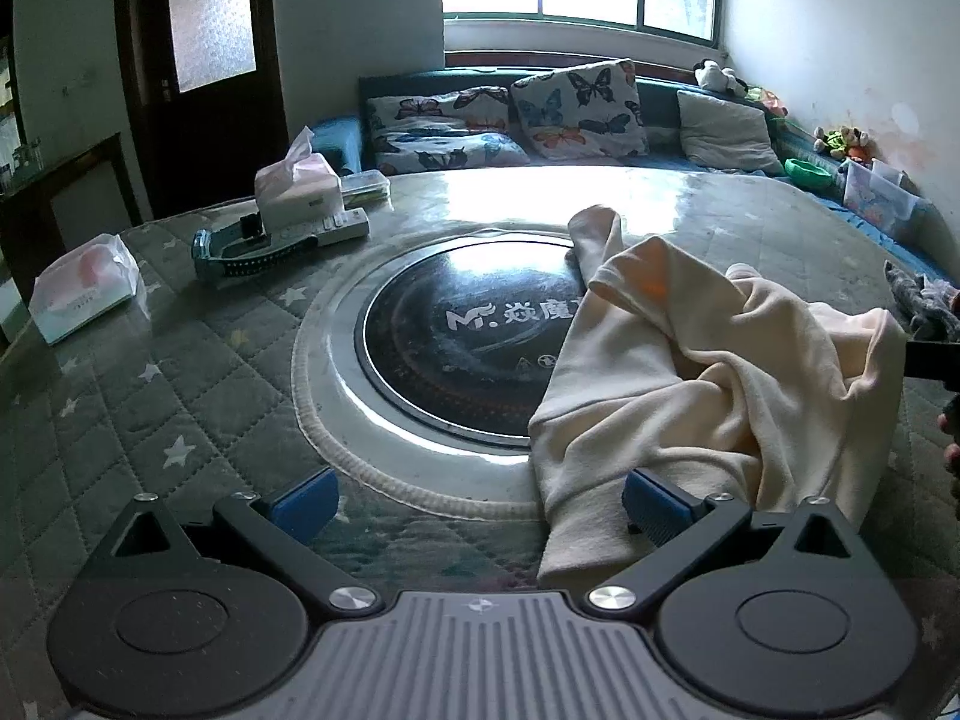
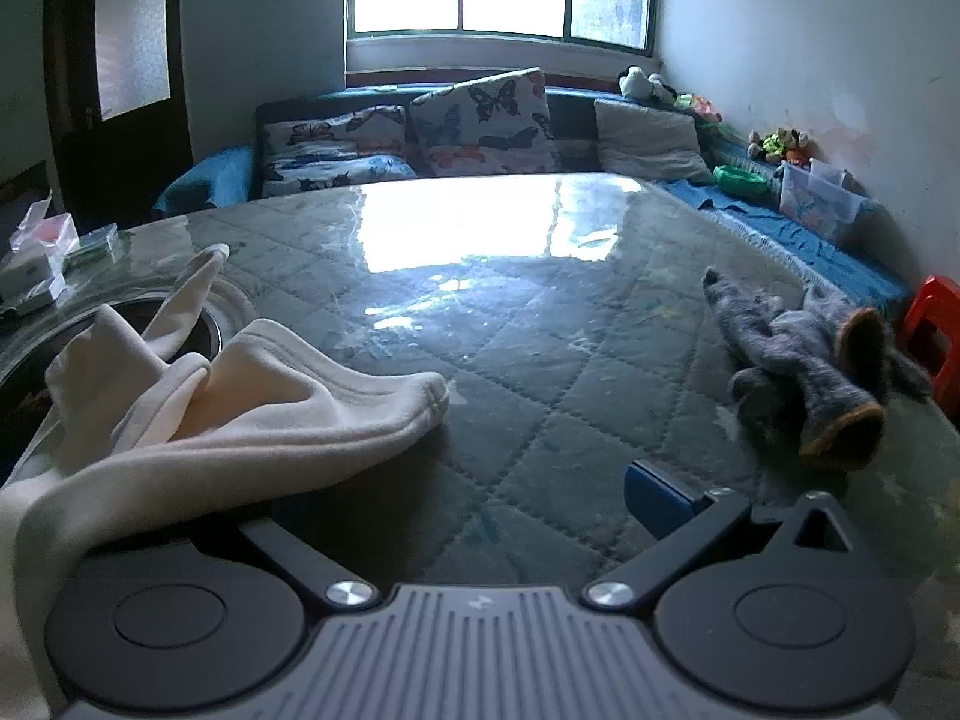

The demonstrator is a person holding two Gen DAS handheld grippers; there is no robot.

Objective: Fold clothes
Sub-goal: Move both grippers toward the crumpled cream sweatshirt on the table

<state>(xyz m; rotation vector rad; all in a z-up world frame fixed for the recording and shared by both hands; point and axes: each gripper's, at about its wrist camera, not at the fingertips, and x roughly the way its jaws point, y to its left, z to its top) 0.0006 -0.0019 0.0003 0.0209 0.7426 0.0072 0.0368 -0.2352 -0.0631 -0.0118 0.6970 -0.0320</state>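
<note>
A cream garment (image 1: 720,396) lies crumpled on the round table, partly over the black hob disc (image 1: 468,348). My left gripper (image 1: 480,504) is open; its right blue pad (image 1: 654,507) rests on the garment's near hem, its left pad on the table. In the right wrist view the same cream garment (image 2: 252,402) drapes over the left finger of my right gripper (image 2: 474,498), which is open; only its right blue pad (image 2: 660,498) shows. A grey knitted garment (image 2: 816,372) with orange-edged cuffs lies to the right.
The table has a quilted star cloth under clear plastic (image 1: 180,396). Tissue packs (image 1: 84,288), a tissue box (image 1: 297,192), a remote and a teal watch (image 1: 240,252) sit at the left. A sofa with butterfly cushions (image 1: 540,114) stands behind. A red stool (image 2: 930,336) is at the right.
</note>
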